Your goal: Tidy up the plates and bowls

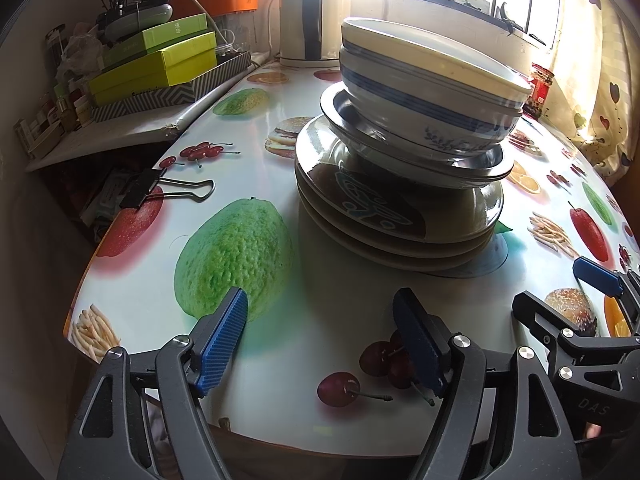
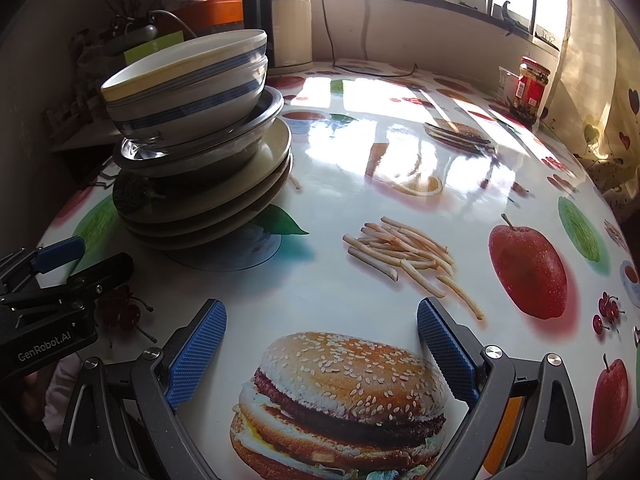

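With both the left gripper (image 1: pixel 320 312) and right gripper (image 2: pixel 322 320) spread wide and empty, the leaning stack of blue-banded ceramic bowls (image 1: pixel 432 92), steel dishes and beige plates (image 1: pixel 400 216) mid-counter (image 2: pixel 360 160) could topple, apparently off-centre, if nudged by fingers.

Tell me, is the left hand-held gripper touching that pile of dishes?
Apart. In the left wrist view, the left hand-held gripper hangs open and empty, with bare tablecloth showing between its fingertips and the stack of plates and bowls.

Kettle (image 2: pixel 286 20), red-lidded jar (image 2: pixel 530 88), binder clip (image 1: pixel 160 190)
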`<state>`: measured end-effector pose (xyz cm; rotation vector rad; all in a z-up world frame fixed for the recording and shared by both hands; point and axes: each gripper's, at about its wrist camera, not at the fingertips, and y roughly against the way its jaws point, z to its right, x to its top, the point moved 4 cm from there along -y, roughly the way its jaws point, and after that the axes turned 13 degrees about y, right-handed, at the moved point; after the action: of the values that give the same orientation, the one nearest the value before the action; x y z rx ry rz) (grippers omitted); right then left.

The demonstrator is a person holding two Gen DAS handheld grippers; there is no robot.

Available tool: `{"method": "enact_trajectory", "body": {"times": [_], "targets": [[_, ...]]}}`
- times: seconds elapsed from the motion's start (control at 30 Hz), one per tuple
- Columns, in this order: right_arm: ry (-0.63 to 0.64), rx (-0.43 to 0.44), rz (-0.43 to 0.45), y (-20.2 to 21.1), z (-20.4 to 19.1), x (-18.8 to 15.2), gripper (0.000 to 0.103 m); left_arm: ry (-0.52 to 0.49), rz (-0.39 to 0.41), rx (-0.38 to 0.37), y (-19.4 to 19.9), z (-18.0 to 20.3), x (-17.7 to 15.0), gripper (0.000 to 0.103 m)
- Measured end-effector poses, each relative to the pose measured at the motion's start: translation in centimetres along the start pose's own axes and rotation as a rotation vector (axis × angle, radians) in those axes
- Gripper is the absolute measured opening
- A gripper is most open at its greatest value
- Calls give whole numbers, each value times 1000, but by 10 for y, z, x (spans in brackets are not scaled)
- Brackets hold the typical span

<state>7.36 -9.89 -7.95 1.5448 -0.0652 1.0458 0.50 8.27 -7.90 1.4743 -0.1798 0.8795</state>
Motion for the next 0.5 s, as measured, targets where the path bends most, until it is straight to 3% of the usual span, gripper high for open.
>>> {"method": "enact_trajectory", "body": {"times": [0.5], "targets": [[1, 0, 0, 0, 0, 0, 98, 0, 0, 0, 0, 0, 0, 77]]}}
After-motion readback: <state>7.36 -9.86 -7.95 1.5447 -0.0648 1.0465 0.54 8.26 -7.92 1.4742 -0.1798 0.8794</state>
